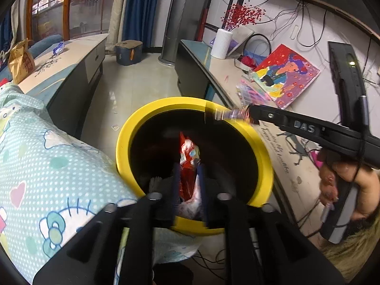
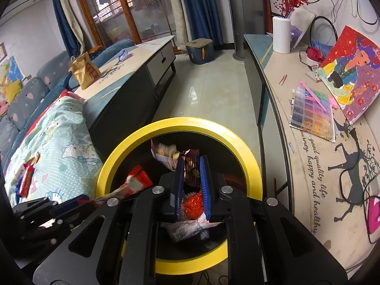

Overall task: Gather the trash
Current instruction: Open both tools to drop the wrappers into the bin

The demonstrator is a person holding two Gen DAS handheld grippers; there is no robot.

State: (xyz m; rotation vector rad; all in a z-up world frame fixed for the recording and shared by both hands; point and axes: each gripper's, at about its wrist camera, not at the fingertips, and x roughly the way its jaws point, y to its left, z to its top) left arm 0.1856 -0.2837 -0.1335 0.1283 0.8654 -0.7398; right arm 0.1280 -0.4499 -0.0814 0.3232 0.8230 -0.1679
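Now we held both claws right over the yellow bin (image 2: 239,140). Our left claw (image 1: 188,180) was open a little around the red wrapper (image 1: 188,152), which pointed straight down. Our right claw (image 2: 192,185) was loose around a snack packet (image 2: 191,168) too.

White vase (image 2: 281,34) beside colourful painting (image 2: 351,71)

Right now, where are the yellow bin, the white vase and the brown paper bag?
yellow bin (image 2: 213,124): right wrist view, far side of its rim.
white vase (image 2: 281,35): right wrist view, middle of its ribbed body.
brown paper bag (image 2: 86,72): right wrist view, its printed front.
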